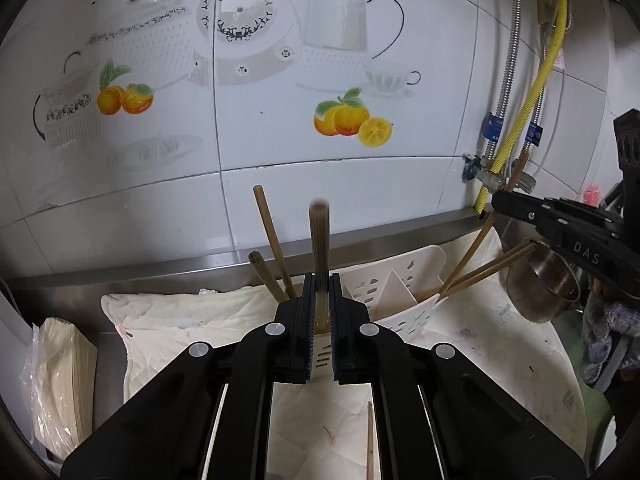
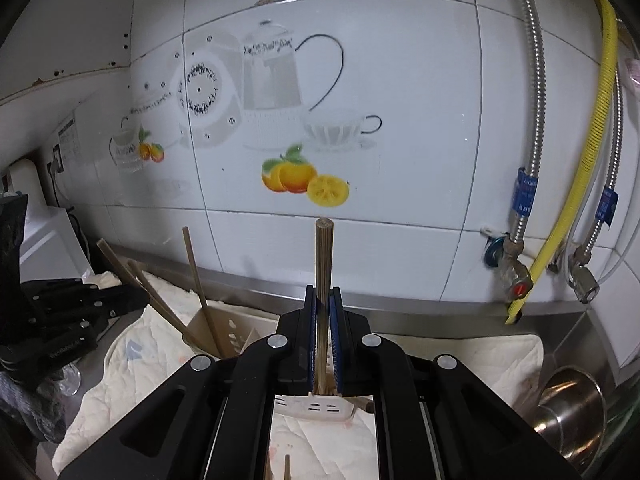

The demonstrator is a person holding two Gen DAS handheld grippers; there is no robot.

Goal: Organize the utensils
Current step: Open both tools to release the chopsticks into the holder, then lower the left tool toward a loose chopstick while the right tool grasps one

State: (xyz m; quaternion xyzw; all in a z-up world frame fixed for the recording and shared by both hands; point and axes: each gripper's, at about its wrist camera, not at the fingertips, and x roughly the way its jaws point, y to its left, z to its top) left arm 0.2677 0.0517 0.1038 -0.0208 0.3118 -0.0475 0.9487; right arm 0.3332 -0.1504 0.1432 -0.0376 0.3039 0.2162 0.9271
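**Both grippers hold chopsticks over the white caddy**

Here, the left gripper [image 1: 320,300] is clamped on an upright chopstick [image 1: 319,248]; its blue-padded fingers [image 1: 307,320] press the stick from both sides, and the blurred upper end stands well above the fingertips. The lower end points down into the near compartment of the white utensil holder [image 1: 404,300].

- Two more chopsticks [image 1: 272,240] lean to the left just beyond the left gripper; whether their lower ends sit in the holder is hidden by the gripper.
- A pair of chopsticks [image 1: 488,268] leans out over the holder's right end, toward the steel pot [image 1: 544,292].
- The holder rests on a cream cloth [image 1: 168,320] spread over the steel counter [image 1: 160,268].
- One loose chopstick [image 1: 370,440] lies on the cloth, between the left gripper's arms.

The right gripper [image 2: 323,320] is likewise closed on a single upright chopstick [image 2: 322,256], ribbed end up, lower end down at the holder's slotted wall [image 2: 316,406]. From the left wrist view, the right gripper enters from the right edge, tips near the leaning pair; contact cannot be told.

Background: tiled wall with teapot and orange decals [image 1: 348,116], a yellow hose [image 1: 548,64] and a braided steel hose [image 1: 510,40] at the right.
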